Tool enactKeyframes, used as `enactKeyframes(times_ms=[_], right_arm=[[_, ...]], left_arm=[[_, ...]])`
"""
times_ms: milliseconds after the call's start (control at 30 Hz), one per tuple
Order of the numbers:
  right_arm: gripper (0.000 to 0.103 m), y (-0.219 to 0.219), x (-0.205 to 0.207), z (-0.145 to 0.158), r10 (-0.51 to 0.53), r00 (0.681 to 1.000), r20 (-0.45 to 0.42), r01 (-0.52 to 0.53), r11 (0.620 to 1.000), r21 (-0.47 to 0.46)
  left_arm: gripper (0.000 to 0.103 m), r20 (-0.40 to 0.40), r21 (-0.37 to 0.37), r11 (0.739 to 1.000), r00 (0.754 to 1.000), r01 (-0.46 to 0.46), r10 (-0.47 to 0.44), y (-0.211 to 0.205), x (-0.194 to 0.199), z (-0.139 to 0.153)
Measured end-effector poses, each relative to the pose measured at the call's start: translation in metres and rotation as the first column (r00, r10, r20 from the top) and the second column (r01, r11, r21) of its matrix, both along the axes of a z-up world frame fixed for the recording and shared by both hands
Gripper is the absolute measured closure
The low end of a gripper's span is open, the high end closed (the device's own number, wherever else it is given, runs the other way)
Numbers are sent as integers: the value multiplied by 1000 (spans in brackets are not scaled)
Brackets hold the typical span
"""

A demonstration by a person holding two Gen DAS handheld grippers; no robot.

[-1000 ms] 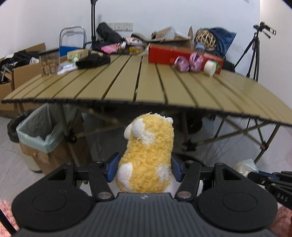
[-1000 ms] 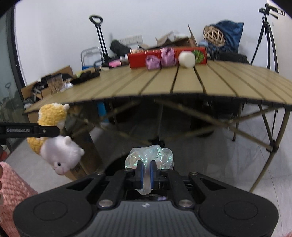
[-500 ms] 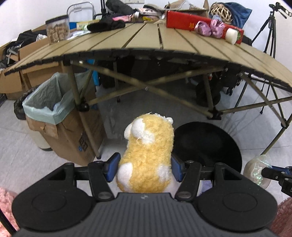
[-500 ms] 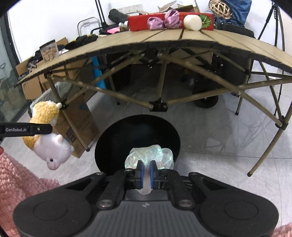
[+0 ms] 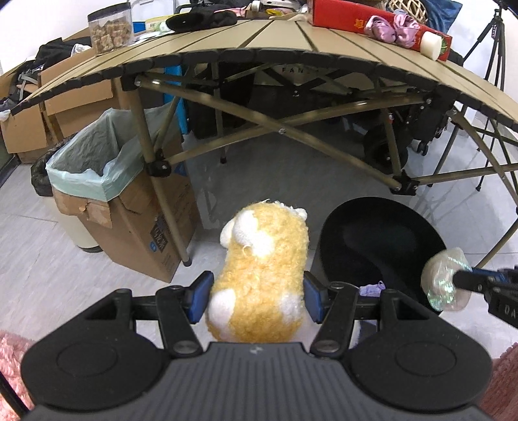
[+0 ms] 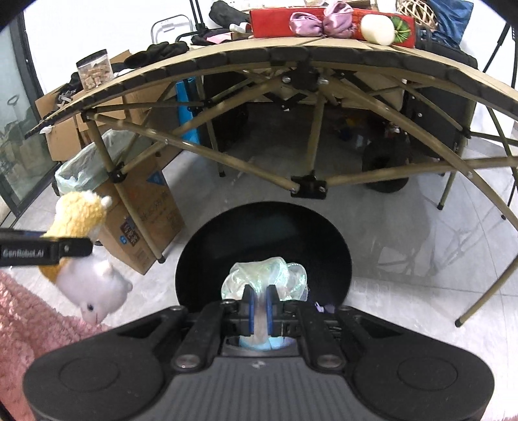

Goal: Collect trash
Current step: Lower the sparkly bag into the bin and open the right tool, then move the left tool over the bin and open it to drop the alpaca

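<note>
My left gripper (image 5: 255,296) is shut on a yellow and white plush toy (image 5: 259,268), held left of a round black bin (image 5: 382,239) on the floor. In the right wrist view the same plush toy (image 6: 81,246) hangs head down at the left, in the left gripper (image 6: 73,249). My right gripper (image 6: 259,307) is shut on a crumpled iridescent plastic wrap (image 6: 265,275), directly above the black bin (image 6: 259,239). The left wrist view shows that wrap (image 5: 445,280) over the bin's right rim. A small purple scrap (image 5: 370,289) lies in the bin.
A folding slat table (image 5: 291,42) stands ahead, with a red box (image 5: 349,17), pink bows (image 5: 388,26), a jar (image 5: 111,27) and black cloth on top. A cardboard box lined with a green bag (image 5: 97,168) stands left of a table leg. Tripod legs (image 5: 485,48) are at the right.
Both grippers have come down below the table's edge and tilted toward the floor. The black bin has come into view beneath them. Both grips are unchanged.
</note>
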State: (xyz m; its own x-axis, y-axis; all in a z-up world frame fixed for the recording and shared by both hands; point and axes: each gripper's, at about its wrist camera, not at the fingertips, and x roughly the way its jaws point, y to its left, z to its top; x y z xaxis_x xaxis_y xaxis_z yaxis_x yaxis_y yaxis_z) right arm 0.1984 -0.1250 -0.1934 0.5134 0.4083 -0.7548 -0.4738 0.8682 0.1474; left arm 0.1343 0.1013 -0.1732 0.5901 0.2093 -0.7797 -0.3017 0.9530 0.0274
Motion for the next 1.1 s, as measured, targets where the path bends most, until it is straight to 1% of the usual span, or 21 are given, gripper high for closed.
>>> enactKeyframes(times_ms=[300,367,467,500,533,567,600,633,700,733,767,1100], right_arm=[[96,21,19,-9,11,1000,14,-10,1000,-14],[95,23,21,-11,10,1000,13,-10,1000,-15],[84,20,25,-15,-10,1000,4,10,1000,-19],[78,19,27,-16,-27,1000,1,27,999,-22],[76,17,28,-16,-36,999,-6,36,999,-21],[70,15,30,-17,-45,999,-15,45,999,-15],[59,14,32,-17,-54,998,-22,53,999,-11],[52,13,32,-18,-61,998,-24,61,998,-10],[26,12,31,-18,-75,997,-10,75,997,-19],[16,12,31,-18,-80,997,-5,79,996,-30],[0,12,31,-19,-85,996,-6,84,995,-43],[0,8,29,-23,-104,995,-6,104,991,-84]], left_arm=[[44,-19,-1,1000,1000,-17,17,6,0,-5],[44,-19,0,1000,1000,-17,17,7,0,-6],[44,-21,-2,1000,1000,-22,22,8,-1,-7],[44,-21,-3,1000,1000,-24,24,9,-1,-7],[44,-21,-4,1000,999,-24,24,9,-1,-7],[44,-20,-4,1000,999,-25,25,9,-1,-7],[44,-20,-5,1000,999,-25,25,9,-1,-6],[44,-20,-4,1000,1000,-24,24,9,-1,-7],[44,-19,-3,1000,1000,-24,24,9,-1,-6],[44,-19,-2,1000,1000,-24,24,9,-1,-6],[44,-19,-2,1000,1000,-25,25,9,-1,-6],[44,-19,-1,1000,1000,-20,20,8,-1,-5]])
